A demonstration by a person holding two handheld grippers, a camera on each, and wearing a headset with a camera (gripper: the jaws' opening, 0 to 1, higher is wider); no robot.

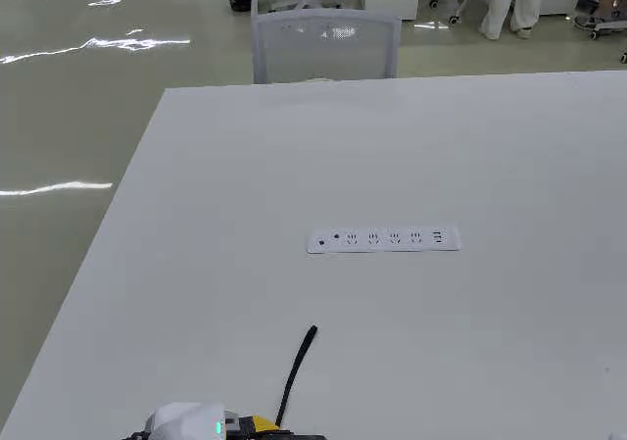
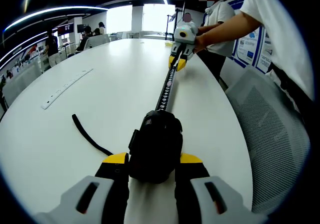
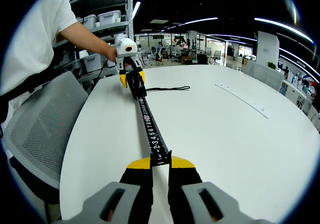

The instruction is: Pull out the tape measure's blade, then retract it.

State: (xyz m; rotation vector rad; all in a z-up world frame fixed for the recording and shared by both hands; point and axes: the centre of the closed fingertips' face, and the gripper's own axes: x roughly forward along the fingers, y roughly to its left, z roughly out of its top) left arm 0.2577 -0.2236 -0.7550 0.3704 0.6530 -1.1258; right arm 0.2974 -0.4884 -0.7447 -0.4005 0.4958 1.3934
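Tape measure blade drawn out along the near side of the tabletop, a gripper at each end.

Left gripper (image 2: 154, 159): jaws part open, clenched on the black tape measure (image 2: 156, 139), whose case sits low on the tabletop (image 2: 125, 74). Right gripper (image 3: 160, 162): jaws nearly closed, pinching the end hook of the blade (image 3: 149, 124). The blade runs straight between the two, numbers up, low over the tabletop. A black strap (image 2: 87, 134) trails from the case across the surface. A white power strip (image 1: 384, 240) lies farther in, well apart from the blade. A grey mesh chair (image 3: 40, 129) stands just beside the near edge. A second chair (image 1: 325, 46) is at the far edge.
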